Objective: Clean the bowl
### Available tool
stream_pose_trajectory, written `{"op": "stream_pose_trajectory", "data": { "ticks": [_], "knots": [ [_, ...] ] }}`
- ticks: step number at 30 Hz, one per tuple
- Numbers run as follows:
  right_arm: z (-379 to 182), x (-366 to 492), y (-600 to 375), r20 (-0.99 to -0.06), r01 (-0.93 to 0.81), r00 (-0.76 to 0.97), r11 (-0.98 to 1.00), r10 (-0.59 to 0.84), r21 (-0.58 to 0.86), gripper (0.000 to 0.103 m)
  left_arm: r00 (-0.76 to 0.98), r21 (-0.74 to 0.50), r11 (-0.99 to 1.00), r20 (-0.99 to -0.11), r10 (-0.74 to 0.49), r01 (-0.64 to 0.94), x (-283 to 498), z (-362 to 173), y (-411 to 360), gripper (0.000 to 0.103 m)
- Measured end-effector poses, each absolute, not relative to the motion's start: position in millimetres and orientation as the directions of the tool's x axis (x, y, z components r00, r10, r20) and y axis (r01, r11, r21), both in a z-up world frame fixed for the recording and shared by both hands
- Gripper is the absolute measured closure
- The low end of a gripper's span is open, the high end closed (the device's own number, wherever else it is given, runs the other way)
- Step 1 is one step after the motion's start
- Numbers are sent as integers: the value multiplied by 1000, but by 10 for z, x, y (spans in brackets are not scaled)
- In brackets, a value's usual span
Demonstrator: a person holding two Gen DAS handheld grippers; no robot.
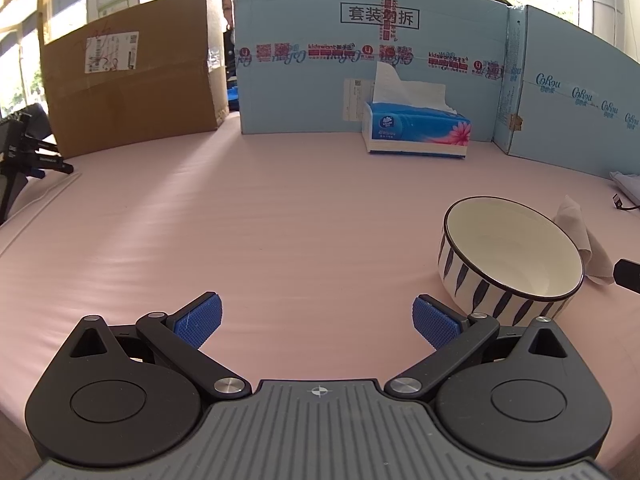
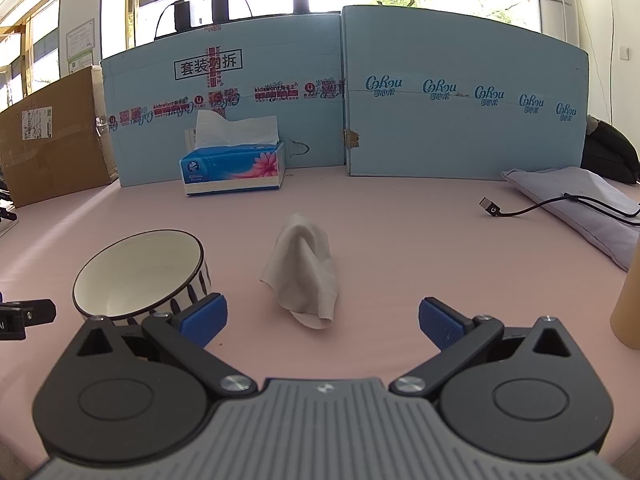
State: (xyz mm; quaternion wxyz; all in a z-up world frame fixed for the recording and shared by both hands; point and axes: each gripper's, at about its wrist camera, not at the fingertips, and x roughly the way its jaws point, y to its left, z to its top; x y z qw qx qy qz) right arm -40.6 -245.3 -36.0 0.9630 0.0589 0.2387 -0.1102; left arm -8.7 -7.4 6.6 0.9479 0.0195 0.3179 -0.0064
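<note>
A white bowl (image 1: 512,252) with a dark rim and blue leaf stripes stands upright on the pink table, to the right of my left gripper (image 1: 316,318), which is open and empty. The bowl (image 2: 140,272) also shows in the right wrist view, at the left. A crumpled pale tissue (image 2: 306,272) lies on the table straight ahead of my right gripper (image 2: 322,320), which is open and empty. The tissue (image 1: 580,236) lies just behind the bowl in the left wrist view. The bowl's inside looks empty.
A blue tissue box (image 2: 234,168) with a sheet sticking up stands at the back by the light-blue cardboard wall (image 2: 460,120). A brown carton (image 1: 132,84) stands back left. A black USB cable (image 2: 520,210) and grey cloth (image 2: 580,204) lie at the right. A tan object (image 2: 628,300) stands at the right edge.
</note>
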Motion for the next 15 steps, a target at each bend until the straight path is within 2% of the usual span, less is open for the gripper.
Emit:
{"op": "stream_pose_trajectory", "data": {
  "ticks": [15],
  "knots": [
    [-352, -417, -2430, -470, 230, 865, 971, -175, 61, 0, 797, 36, 999, -605, 7, 19, -90, 59, -82, 0]
  ]
}}
